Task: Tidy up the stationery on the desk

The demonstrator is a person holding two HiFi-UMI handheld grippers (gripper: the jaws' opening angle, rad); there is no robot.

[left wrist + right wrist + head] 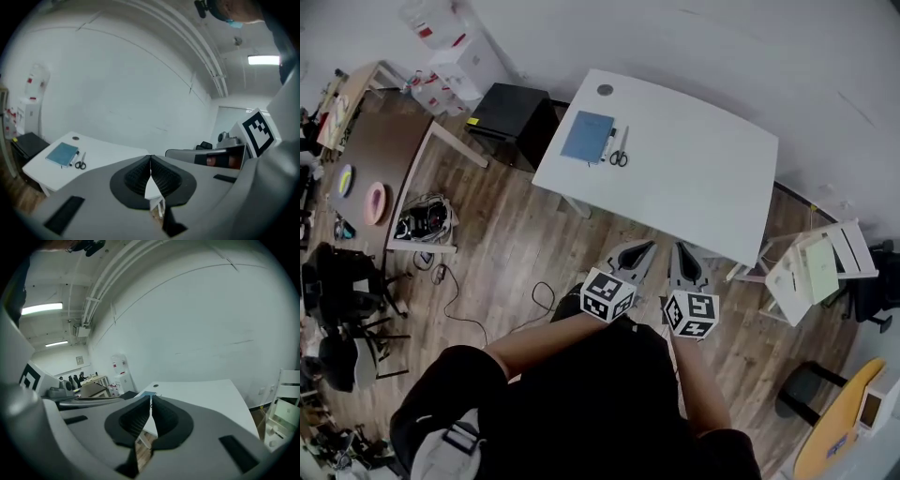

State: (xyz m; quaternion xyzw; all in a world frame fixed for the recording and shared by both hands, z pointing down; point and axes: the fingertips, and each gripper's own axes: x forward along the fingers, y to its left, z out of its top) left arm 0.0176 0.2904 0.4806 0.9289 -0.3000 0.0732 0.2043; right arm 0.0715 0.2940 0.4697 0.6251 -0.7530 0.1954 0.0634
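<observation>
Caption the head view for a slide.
Left gripper and right gripper, shut, face a desk holding notebook, marker, scissors.

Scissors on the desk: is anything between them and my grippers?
Nothing visible. The left gripper and right gripper are shut and empty, short of the desk; only its bare top lies between them and the scissors, next to a marker and blue notebook.

pen (607,142) too small for detail, notebook (148,393) mostly behind right claw (150,400)

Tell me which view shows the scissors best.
The head view: from above, the scissors lie whole near the blue notebook on the desk. The left gripper view shows them small, at a low angle. In the right gripper view, jaws hide them.
</observation>
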